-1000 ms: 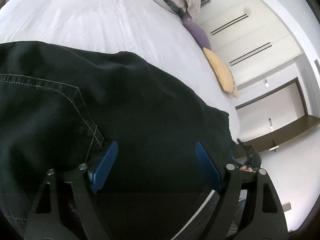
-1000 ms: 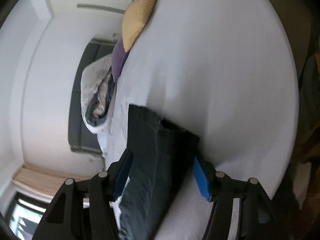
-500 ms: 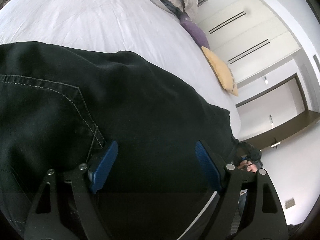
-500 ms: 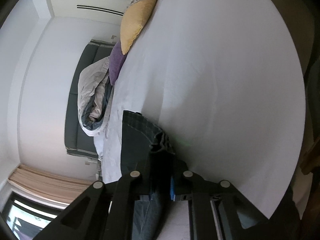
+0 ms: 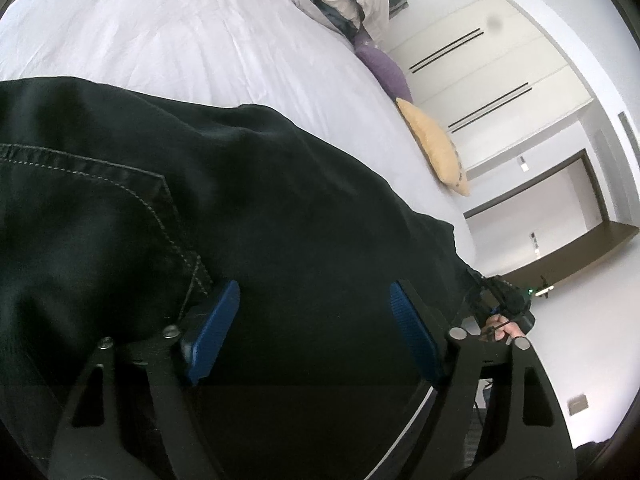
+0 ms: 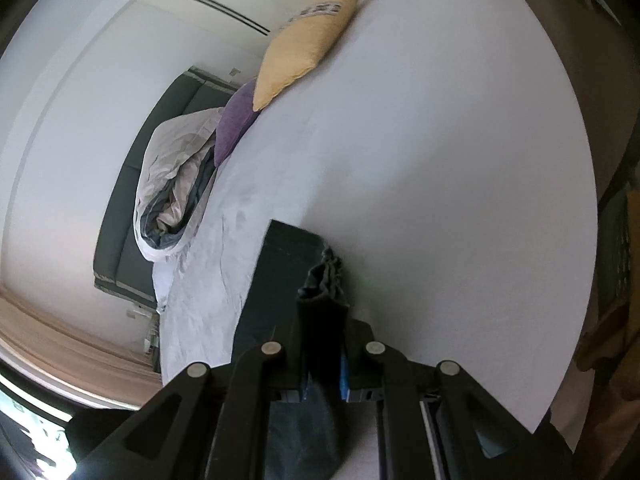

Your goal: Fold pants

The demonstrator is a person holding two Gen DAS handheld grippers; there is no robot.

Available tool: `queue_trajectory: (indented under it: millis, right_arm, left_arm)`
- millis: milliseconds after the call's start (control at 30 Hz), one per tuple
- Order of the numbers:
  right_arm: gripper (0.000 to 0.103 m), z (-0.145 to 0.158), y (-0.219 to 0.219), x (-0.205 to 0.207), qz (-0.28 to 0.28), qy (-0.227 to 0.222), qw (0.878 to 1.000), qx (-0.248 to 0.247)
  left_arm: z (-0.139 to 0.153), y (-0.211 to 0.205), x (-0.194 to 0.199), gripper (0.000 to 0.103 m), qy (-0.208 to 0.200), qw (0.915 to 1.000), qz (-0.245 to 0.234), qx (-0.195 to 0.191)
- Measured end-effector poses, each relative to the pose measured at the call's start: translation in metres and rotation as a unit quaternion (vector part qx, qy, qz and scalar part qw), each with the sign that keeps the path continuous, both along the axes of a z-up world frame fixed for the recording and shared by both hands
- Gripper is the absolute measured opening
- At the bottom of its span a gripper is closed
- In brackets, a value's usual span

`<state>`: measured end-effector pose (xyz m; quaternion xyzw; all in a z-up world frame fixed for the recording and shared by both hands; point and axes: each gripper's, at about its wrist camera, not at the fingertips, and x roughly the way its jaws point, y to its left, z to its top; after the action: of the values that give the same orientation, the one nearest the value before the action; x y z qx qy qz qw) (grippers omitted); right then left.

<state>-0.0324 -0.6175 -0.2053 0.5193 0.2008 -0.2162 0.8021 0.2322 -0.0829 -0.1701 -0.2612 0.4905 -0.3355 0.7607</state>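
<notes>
Black, thick pants with pale stitching are spread on a smooth white bed. A bunched hem is pinched by the right gripper; the left gripper is closing over flat cloth, not yet pressing.

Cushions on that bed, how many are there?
2: a yellow cushion by the far edge of the bed, and a purple cushion partly tucked under it. The rolled duvet could hide more.
</notes>
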Motion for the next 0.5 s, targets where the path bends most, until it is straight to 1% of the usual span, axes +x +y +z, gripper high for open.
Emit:
queue_trajectory:
  millis: [67,100,133,167,200,233,300,333,367,433,467,500]
  right_arm:
    - [0.012,0.013,0.011,0.009,0.014,0.010,1.000,-0.025]
    - [0.012,0.020,0.019,0.013,0.022,0.015,0.999,-0.040]
    - [0.012,0.032,0.033,0.021,0.040,0.022,0.997,-0.066]
    - [0.012,0.041,0.047,0.031,0.060,0.029,0.994,-0.092]
    - [0.012,0.050,0.061,0.039,0.080,0.036,0.989,-0.118]
    - [0.012,0.062,0.086,0.050,0.110,0.047,0.981,-0.155]
    - [0.012,0.077,0.131,0.067,0.164,0.060,0.961,-0.214]
    - [0.012,0.083,0.157,0.074,0.192,0.066,0.949,-0.241]
    - [0.012,0.087,0.189,0.083,0.230,0.074,0.931,-0.274]
    - [0.012,0.082,0.255,0.097,0.303,0.103,0.884,-0.340]
    - [0.012,0.069,0.292,0.105,0.344,0.127,0.853,-0.371]
    - [0.012,0.055,0.313,0.111,0.370,0.145,0.834,-0.382]
  left_arm:
    - [-0.004,0.007,0.001,0.062,0.006,0.9999,0.009,-0.006]
    - [-0.006,0.010,0.002,0.049,0.009,0.9998,0.014,-0.007]
    - [-0.010,0.014,0.003,0.034,0.017,0.9996,0.021,-0.010]
    - [-0.016,0.019,0.005,0.029,0.027,0.9991,0.029,-0.014]
    - [-0.020,0.023,0.006,0.023,0.036,0.9985,0.035,-0.020]
    - [-0.022,0.025,0.007,0.019,0.040,0.9983,0.037,-0.021]
    - [-0.024,0.025,0.008,0.019,0.042,0.9982,0.036,-0.022]
    - [-0.025,0.025,0.008,0.019,0.042,0.9983,0.036,-0.021]
    - [-0.026,0.025,0.008,0.019,0.042,0.9982,0.035,-0.023]
    - [-0.028,0.027,0.009,0.019,0.045,0.9979,0.035,-0.030]
    - [-0.029,0.028,0.011,0.019,0.046,0.9978,0.035,-0.032]
    - [-0.030,0.029,0.012,0.019,0.046,0.9978,0.035,-0.033]
